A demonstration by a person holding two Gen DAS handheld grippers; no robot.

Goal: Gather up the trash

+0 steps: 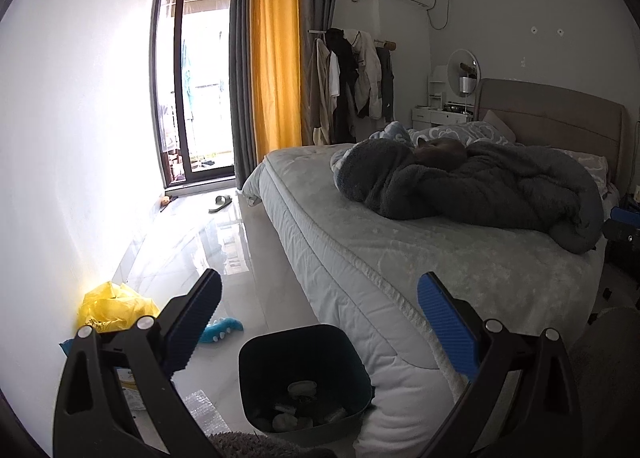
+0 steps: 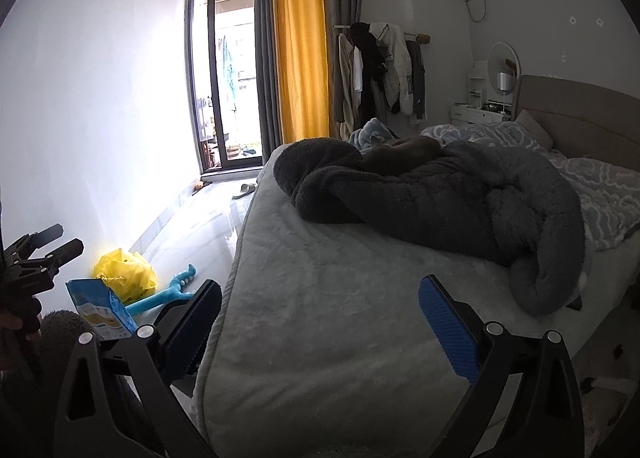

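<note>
The left gripper (image 1: 320,322) hangs wide open with nothing between its blue pads, poised above a dark bin (image 1: 306,378) that stands on the glossy white floor (image 1: 224,258), tight against the corner of the bed (image 1: 400,258). Inside that bin, a few pale scraps lie at the bottom, too murky to name. Left of the bin, by the white wall, there is a crumpled yellow plastic bag (image 1: 114,306), with a blue toy (image 1: 222,328) just beside it, partly hidden behind the gripper's finger. A clear bubble-wrap sheet (image 1: 204,406) lies flat on the floor near the bin's left side.

Over to the right gripper (image 2: 320,322): also spread open, empty, hovering over the grey mattress edge. From its view the yellow bag (image 2: 126,270) sits against the wall, a blue printed packet (image 2: 100,310) stands just in front of it, and the blue toy (image 2: 164,294) stretches out beside both. The left gripper shows at the far left edge of this view.

On the bed, a dark fleece blanket (image 2: 440,202) lies heaped, and a grey cat (image 2: 400,154) lies curled on top of it. A slipper (image 1: 220,203) rests on the floor near the balcony door (image 1: 192,78).
</note>
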